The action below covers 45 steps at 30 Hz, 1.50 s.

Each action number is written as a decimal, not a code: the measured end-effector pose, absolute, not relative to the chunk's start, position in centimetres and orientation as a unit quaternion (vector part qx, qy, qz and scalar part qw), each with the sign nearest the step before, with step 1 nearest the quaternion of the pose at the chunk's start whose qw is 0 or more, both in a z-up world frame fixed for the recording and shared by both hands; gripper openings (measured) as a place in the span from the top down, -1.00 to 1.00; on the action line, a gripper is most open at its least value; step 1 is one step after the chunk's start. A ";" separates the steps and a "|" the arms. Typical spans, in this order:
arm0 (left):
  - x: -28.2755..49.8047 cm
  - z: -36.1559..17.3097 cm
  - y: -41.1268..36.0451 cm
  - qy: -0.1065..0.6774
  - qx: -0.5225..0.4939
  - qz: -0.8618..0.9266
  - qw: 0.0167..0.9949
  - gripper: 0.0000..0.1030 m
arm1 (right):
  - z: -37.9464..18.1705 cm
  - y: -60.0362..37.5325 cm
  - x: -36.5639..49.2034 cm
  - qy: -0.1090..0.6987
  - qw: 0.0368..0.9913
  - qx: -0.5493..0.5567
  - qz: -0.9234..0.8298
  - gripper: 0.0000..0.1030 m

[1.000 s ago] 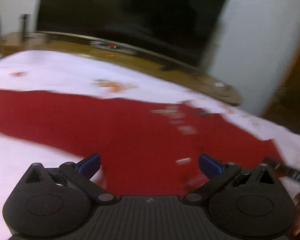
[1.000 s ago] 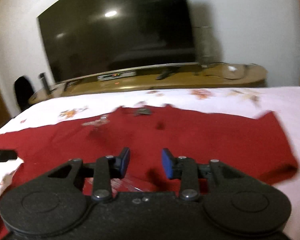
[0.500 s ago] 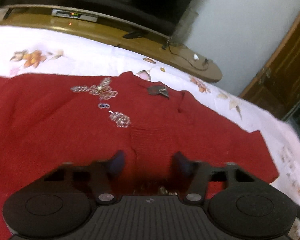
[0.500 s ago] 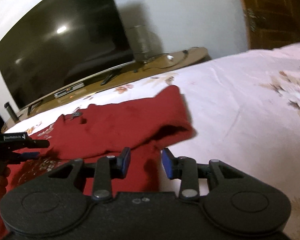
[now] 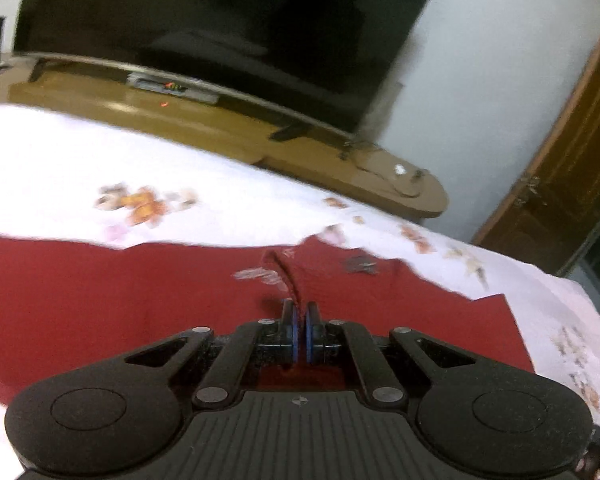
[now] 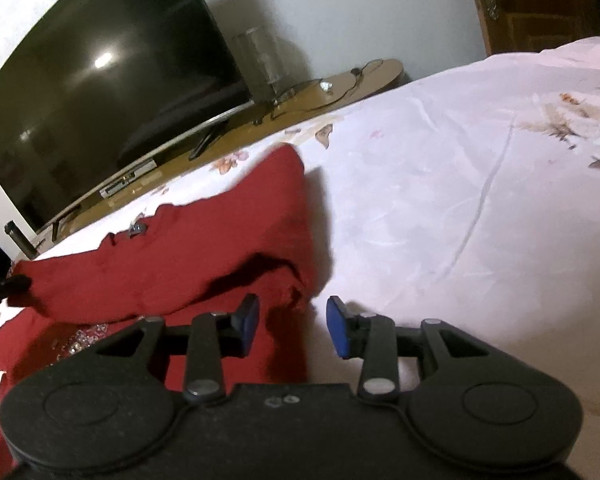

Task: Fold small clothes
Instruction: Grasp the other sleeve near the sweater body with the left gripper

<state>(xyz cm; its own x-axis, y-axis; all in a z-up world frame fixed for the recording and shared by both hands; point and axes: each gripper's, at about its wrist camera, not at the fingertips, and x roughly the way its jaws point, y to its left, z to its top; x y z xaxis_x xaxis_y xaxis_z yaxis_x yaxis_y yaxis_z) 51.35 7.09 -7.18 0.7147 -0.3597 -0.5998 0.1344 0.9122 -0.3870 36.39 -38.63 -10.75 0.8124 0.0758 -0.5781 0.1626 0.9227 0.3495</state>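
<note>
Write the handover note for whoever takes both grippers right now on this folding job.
Left gripper: fingers shut, pinching a ridge of the red sweater.
Right gripper: fingers open, nothing gripped, at the sweater's edge near the turned-in sleeve.
Sweater lies on the floral bedsheet.
Done: one sleeve turned in.
Left: probably grip the edge with the right, fold the body over, flatten.

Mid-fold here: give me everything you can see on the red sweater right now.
The red sweater is a knit-looking top with sparkly beading on the chest and a small dark clasp near the neck. It lies on the floral white sheet, one side folded over itself. The left gripper pinches a raised ridge of it; the right gripper hangs open at its edge, pads not pressing.
</note>
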 end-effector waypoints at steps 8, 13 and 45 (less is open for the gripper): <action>51.5 -10.5 9.8 0.375 -0.172 -0.115 0.903 0.94 | -10.9 -38.3 36.8 0.310 0.930 0.196 -0.018 0.26; 51.5 -11.2 9.3 0.380 -0.163 -0.121 0.902 0.94 | -10.3 -38.8 36.8 0.291 0.934 0.208 -0.020 0.25; 50.2 -13.0 11.5 0.377 -0.183 -0.107 0.901 0.94 | -10.8 -41.1 38.1 0.276 0.924 0.264 -0.034 0.46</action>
<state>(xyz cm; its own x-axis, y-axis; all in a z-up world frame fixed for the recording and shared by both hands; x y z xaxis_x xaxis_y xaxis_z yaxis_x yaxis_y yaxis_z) 50.21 11.46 -12.95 0.6922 -0.3315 -0.6411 0.0552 0.9100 -0.4109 38.07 -41.15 -10.80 0.8452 0.0823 -0.5280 0.2090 0.8585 0.4684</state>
